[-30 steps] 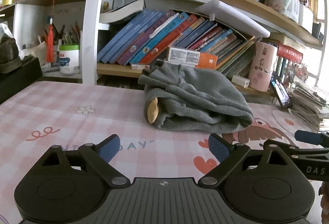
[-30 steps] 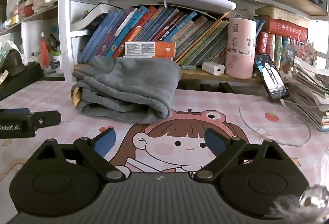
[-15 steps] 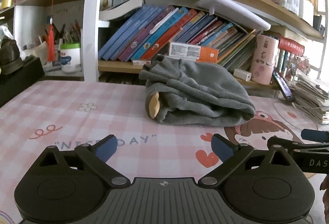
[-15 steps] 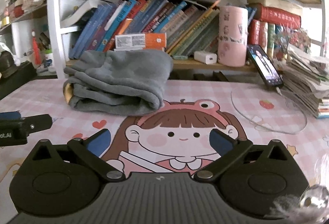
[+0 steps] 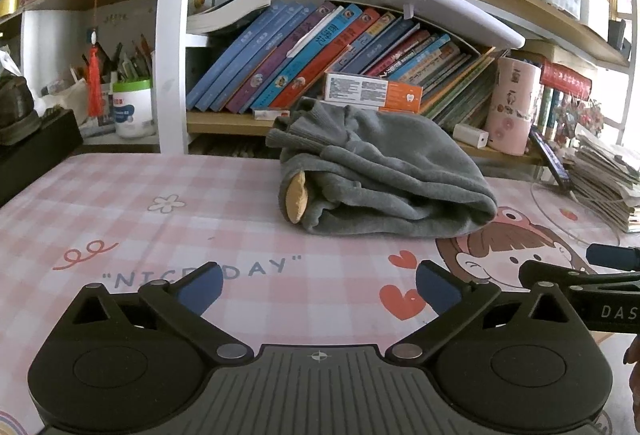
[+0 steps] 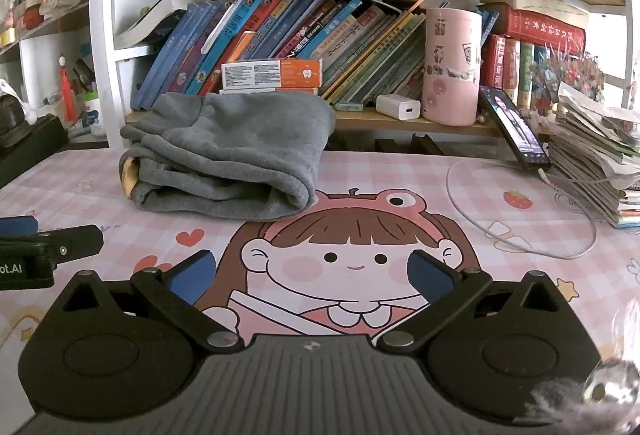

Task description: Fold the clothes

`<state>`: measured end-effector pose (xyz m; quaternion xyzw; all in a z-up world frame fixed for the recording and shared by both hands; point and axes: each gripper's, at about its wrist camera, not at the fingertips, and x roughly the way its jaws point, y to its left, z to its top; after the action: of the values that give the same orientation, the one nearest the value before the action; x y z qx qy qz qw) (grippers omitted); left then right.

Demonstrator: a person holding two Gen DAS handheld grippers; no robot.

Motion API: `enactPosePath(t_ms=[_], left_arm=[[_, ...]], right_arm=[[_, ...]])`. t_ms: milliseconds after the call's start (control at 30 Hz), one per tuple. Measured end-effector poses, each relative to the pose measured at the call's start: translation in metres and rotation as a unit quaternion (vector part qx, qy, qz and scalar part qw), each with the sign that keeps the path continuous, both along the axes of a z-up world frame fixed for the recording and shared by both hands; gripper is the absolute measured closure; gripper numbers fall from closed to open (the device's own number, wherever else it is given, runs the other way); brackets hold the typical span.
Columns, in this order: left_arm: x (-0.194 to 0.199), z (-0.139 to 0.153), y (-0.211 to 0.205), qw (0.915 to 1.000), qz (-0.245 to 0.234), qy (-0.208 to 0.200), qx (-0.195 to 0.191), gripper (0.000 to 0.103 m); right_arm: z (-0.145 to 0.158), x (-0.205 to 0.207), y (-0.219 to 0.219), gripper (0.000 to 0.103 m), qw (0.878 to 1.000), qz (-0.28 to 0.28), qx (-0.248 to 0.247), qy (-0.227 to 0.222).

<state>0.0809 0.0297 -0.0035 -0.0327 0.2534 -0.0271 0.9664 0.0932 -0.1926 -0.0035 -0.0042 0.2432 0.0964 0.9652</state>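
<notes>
- Garment (image 5: 384, 175) lies folded in a thick bundle at the back of the mat (image 5: 200, 219), just before the shelf (image 5: 224, 123).
- Left gripper (image 5: 318, 287): jaws opening, nothing between.
- Right gripper (image 6: 310, 273): jaws wide apart, empty.
- The fold looks done; any tidying should press the loose left edges flat, not drag the bundle.

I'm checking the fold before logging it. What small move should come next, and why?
Probably none on the cloth: the grey garment lies as a folded bundle on the table, and the left gripper, whose jaws are opening, and the open right gripper are both empty. Draw back.
</notes>
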Motion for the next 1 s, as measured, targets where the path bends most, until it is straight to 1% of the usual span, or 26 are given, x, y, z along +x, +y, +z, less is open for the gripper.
enactPosePath(t_ms=[667,1000], left_arm=[[0.0005,-0.0005,-0.0031,1.0,-0.007,0.0,0.006,0.0],[0.0023,-0.0018,0.0012,1.0,-0.001,0.007,-0.005,0.0]], right_arm=[[-0.0005,0.0,0.0031,0.0,1.0,0.002,-0.01,-0.001],[-0.0005,-0.0002,0.0041,0.0,1.0,0.002,-0.014,-0.001]])
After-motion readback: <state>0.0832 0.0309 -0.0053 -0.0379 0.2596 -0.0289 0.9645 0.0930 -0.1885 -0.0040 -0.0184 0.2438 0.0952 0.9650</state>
